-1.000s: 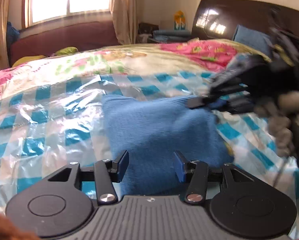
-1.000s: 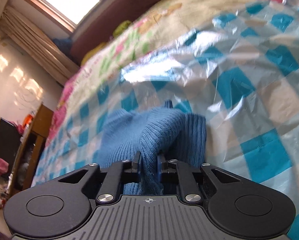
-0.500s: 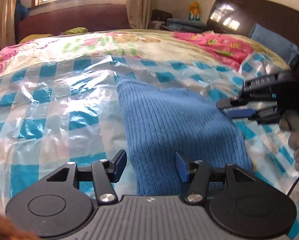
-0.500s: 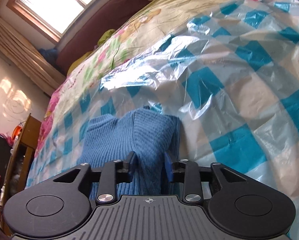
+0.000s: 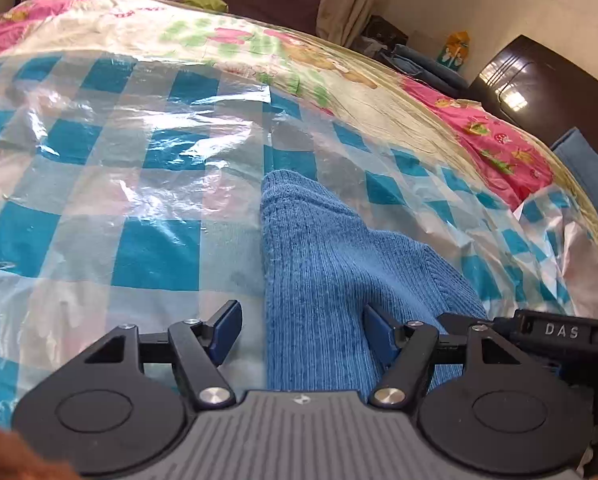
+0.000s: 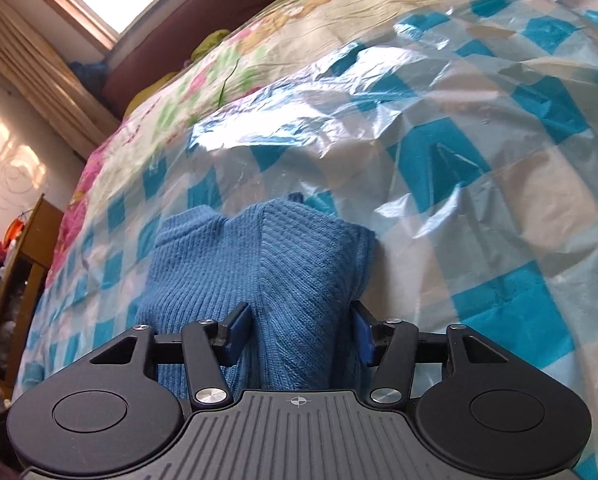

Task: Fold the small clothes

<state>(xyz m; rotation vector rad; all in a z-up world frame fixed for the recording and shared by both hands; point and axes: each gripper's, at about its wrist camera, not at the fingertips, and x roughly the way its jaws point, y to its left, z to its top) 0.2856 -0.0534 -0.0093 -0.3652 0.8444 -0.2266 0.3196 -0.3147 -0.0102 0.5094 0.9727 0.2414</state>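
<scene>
Lying folded on the blue-checked plastic sheet (image 5: 155, 248) over the bed, the blue knit sweater (image 6: 283, 280) sits between both pairs of jaws; the left gripper (image 5: 301, 330) and right gripper (image 6: 299, 334) are both opening, their pads clear of the knit and gripping nothing

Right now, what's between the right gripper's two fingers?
A folded part of the blue sweater lies between the right gripper's opening jaws, neither pad pressing it. Under it is the checked plastic sheet. The right wrist view shows this.
</scene>
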